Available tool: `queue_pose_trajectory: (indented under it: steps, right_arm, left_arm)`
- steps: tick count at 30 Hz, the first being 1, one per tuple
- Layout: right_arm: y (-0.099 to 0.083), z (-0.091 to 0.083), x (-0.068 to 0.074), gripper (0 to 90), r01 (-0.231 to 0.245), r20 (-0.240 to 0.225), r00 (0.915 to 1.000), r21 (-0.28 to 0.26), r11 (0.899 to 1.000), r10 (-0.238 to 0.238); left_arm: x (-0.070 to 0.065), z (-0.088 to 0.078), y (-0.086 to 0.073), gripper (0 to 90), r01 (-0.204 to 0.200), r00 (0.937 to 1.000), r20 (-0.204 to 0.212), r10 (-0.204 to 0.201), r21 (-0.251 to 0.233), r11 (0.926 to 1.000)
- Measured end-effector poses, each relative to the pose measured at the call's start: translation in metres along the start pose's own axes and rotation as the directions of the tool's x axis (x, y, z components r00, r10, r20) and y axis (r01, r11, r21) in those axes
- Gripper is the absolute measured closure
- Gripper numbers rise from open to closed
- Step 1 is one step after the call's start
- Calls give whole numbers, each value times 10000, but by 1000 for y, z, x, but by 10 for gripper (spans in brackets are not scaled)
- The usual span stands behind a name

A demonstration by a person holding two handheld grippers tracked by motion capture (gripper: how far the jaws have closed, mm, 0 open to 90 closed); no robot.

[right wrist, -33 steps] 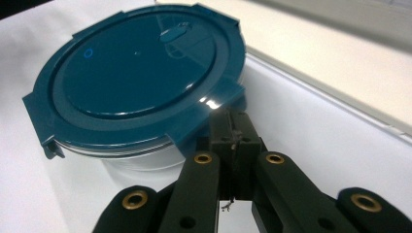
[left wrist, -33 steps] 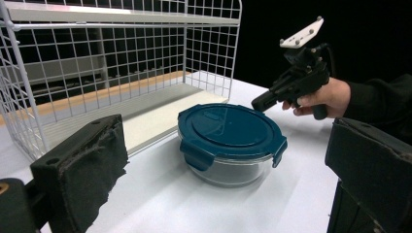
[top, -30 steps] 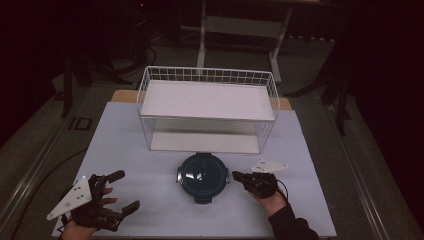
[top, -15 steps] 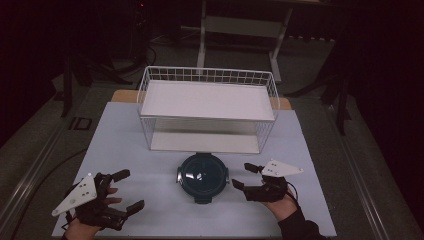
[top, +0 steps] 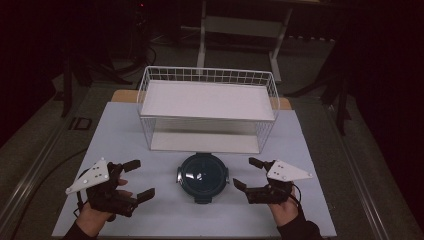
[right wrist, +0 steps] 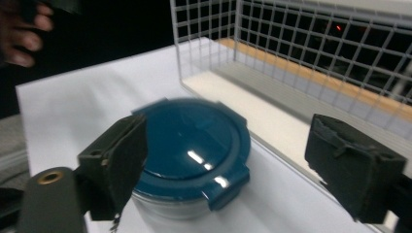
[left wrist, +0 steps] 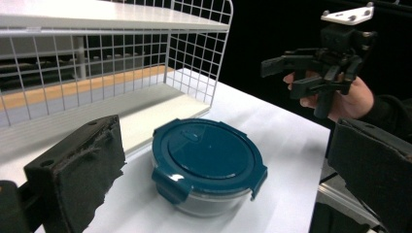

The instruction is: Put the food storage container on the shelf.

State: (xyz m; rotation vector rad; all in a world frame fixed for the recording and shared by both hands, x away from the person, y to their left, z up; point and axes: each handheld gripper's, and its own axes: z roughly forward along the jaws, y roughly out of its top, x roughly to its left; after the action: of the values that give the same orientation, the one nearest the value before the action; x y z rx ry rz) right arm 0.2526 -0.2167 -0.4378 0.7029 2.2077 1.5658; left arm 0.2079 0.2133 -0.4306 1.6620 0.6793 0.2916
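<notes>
trouble could come if both wide-jawed grippers, left gripper [top: 131, 181] and right gripper [top: 248, 173], squeeze unevenly and skid the round container [top: 202, 172] into the wire rack [top: 207, 95].

I see the left gripper [top: 132, 179] low at the near left in the high view, jaws spread wide and empty, pointing inward to the right; its grey three-cornered plate [top: 89, 176] tilts up and outward; the left hand [top: 98, 212] grips it from below, forearm entering from the bottom edge; the right gripper [top: 248, 173] sits at the near right, jaws likewise wide apart with nothing between them, pointing inward to the left; the right hand [top: 284, 207] holds it from beneath; from the left gripper view I see the right gripper [left wrist: 287, 74] raised, fingers [left wrist: 311, 99] curled round its body; the two grippers are well apart.
</notes>
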Motion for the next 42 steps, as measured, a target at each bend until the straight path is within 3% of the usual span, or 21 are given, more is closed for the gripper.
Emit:
queue_pose_trajectory:
  steps: [5,8,12,14,16,20,22,27,29,31,32,33,34,35,37,38,40,41,42]
  right_arm:
    - [4,-2,2,180,66,-249,9997,-187,9998,-71]
    - [7,-3,4,179,240,-27,9997,-120,9996,-240]
    - [9,-7,6,164,126,88,9999,-313,9994,-123]
    - [10,-7,7,132,221,155,9996,-308,9993,-216]
    - [10,-6,8,121,178,159,9997,-261,9995,-174]
    - [9,-5,7,110,-5,127,9999,-224,9997,8]
    - [8,-2,5,106,-185,171,9997,-122,9998,187]
    - [5,1,2,106,-466,33,9989,-115,9988,467]
    - [5,3,2,102,-566,-27,9984,-101,9983,565]
    - [4,5,3,101,-536,230,9983,-89,9985,538]
    - [4,5,3,101,-536,230,9983,-89,9985,538]
    - [3,6,3,99,-482,254,9985,-10,9988,482]
    - [2,6,4,98,-451,300,9985,-65,9990,453]
    - [1,7,4,98,-464,252,9986,-26,9989,464]
    - [0,9,5,98,-494,293,9984,92,9987,491]
    - [-1,9,5,98,-474,230,9986,126,9988,471]
    - [-1,10,6,98,-450,278,9986,226,9987,443]
    - [-2,11,6,99,-419,255,9988,271,9988,412]
    - [-2,12,7,99,-435,271,9987,302,9986,427]
  left_arm:
    - [1,18,10,0,71,9996,274,-89,634,9980]
    - [0,30,15,0,-34,9994,356,-8,1168,9932]
    - [1,43,20,0,358,9987,294,-404,1439,9889]
    - [4,49,21,0,897,9950,303,-949,1419,9858]
    - [6,55,22,0,1158,9918,353,-1226,1550,9811]
    - [10,65,21,0,1220,9902,460,-1322,1785,9763]
    - [17,77,18,0,1527,9840,594,-1677,2018,9675]
    - [30,93,7,0,2047,9750,364,-2192,2365,9498]
    - [37,98,1,0,2483,9640,317,-2641,2491,9361]
    - [42,103,-4,8,2863,9523,243,-3042,2740,9181]
    - [42,103,-4,9,2863,9523,243,-3042,2740,9181]
    - [46,107,-8,9,3198,9411,8,-3381,3218,8912]
    - [48,109,-10,9,3419,9325,-78,-3612,3417,8754]
    - [50,111,-12,9,3738,9193,-235,-3928,3641,8530]
    - [54,113,-16,9,4246,8926,-295,-4500,3913,8165]
    - [56,114,-17,9,4466,8812,-516,-4700,4169,7916]
    - [58,116,-19,10,4695,8654,-561,-4979,4377,7668]
    - [59,117,-20,11,4900,8520,-673,-5192,4519,7455]
    - [60,117,-21,11,5070,8393,-664,-5395,4537,7329]
